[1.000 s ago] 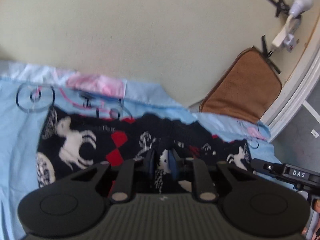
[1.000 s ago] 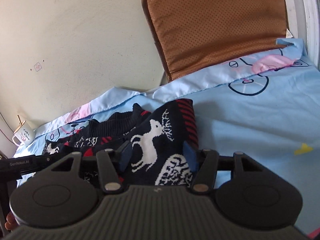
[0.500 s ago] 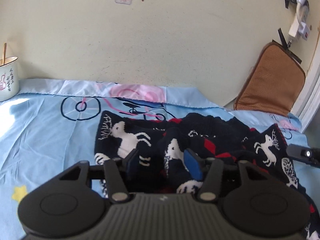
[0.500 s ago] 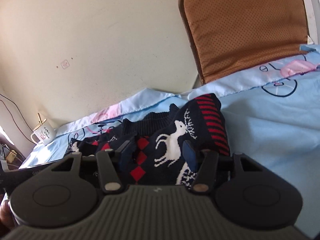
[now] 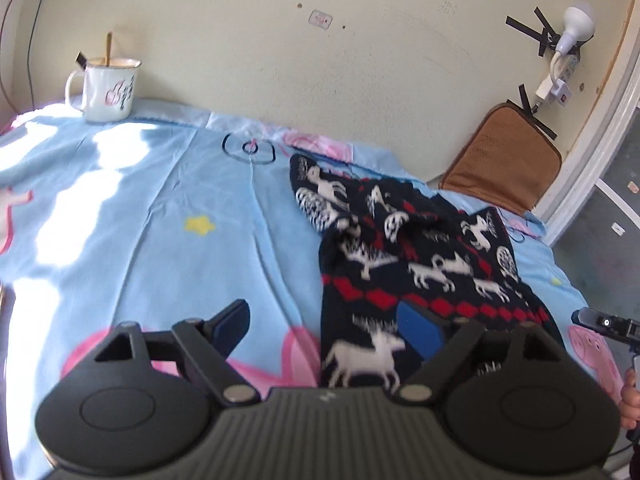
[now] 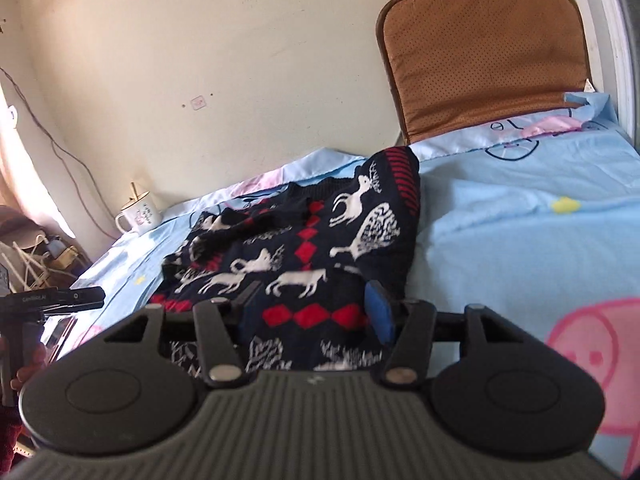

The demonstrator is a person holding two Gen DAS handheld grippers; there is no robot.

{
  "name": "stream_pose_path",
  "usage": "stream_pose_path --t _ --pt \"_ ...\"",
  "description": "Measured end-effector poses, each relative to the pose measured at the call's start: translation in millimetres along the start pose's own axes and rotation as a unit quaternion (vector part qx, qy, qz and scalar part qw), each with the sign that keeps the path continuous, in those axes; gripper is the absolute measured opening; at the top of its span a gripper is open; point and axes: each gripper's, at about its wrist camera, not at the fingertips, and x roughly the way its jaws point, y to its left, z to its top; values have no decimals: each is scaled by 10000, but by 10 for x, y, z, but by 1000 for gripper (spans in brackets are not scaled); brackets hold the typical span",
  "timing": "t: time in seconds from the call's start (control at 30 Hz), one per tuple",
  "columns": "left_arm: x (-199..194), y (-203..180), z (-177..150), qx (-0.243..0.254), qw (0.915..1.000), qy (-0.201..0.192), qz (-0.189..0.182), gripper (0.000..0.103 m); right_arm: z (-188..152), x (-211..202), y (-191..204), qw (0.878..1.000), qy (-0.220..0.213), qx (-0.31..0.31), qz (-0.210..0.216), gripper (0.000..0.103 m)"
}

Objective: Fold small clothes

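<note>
A small dark navy knit sweater (image 5: pixel 416 264) with white deer and red diamonds lies rumpled on the light blue sheet (image 5: pixel 160 216). It also shows in the right wrist view (image 6: pixel 304 240). My left gripper (image 5: pixel 324 328) is open and empty, above the sweater's near left edge; its right finger is over the knit, its left finger over the sheet. My right gripper (image 6: pixel 316 312) is open and empty, with both fingers just above the sweater's near hem. Each gripper's tip shows at the edge of the other view.
A white enamel mug (image 5: pixel 108 88) stands at the far left by the wall. A brown cushion (image 6: pixel 484 60) leans on the wall at the far right. A lamp and plug (image 5: pixel 564 52) hang on the wall. The sheet (image 6: pixel 520 232) stretches right of the sweater.
My left gripper opened, let go of the sweater and drew back and up. The right gripper stayed open and also pulled back. The sweater now lies released on the sheet.
</note>
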Motion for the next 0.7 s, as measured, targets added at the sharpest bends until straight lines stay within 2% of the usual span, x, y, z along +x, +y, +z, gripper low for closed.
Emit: stream_pose_path --t 0.2,0.43,0.47,0.53,0.6,0.63,0.67,0.7 --pt "-411 167 -577 -698 9938 684 -526 84 -569 -513 -82 9974 392 513 330 58" --pt "-584 -44 -932 -616 9910 934 -734 82 -983 -895 -165 9941 718 785 202 51" --pt "-598 -117 -964 -449 9924 936 -665 79 -1025 -907 -151 9936 750 802 274 50" --pt "-600 -235 -986 -173 9932 1028 -521 55 -1112 -892 -96 9926 783 802 466 50" --pt "-584 -273 -1016 -153 9904 1225 -619 9 -1161 -833 -25 9916 845 746 632 45" --pt "-564 -266 -1033 -249 9876 1356 -747 10 -1186 -801 -9 9906 938 729 677 28" --pt "-571 -264 -1044 -276 9880 1325 -746 10 -1197 -767 -5 9900 1029 693 669 10" --pt "-580 -258 -1033 -290 9880 1308 -772 10 -1209 -746 9 9898 1052 679 677 8"
